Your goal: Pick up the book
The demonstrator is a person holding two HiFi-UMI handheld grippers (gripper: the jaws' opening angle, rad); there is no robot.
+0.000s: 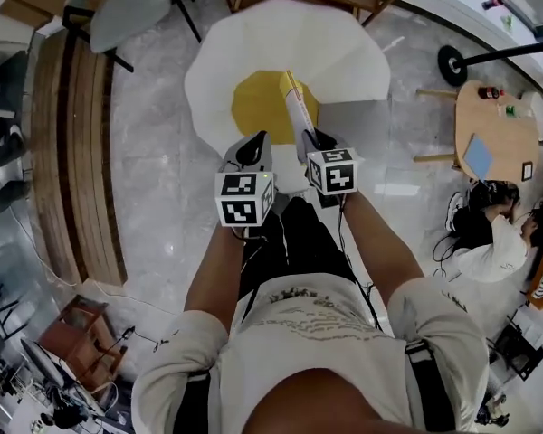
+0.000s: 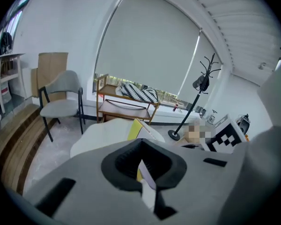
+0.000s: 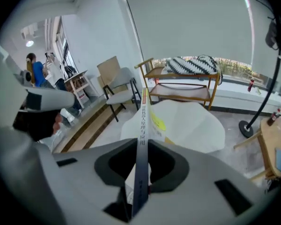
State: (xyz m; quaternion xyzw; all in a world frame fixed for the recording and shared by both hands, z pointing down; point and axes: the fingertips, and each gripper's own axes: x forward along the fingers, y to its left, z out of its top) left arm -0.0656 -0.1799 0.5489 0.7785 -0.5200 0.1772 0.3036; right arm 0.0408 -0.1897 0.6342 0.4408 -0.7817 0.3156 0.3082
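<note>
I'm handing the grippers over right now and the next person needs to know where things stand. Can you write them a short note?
Right gripper: shut on the book, with the spine between its jaws and the book up on edge.
Left gripper: looks shut on the same book, on a thin part of it.
Book: held by both grippers over the near side of the white table. I cannot tell whether it still touches the table.
Done: the book is gripped.
Left: lift it clear of the table if it is not already, and keep both grippers shut.
</note>
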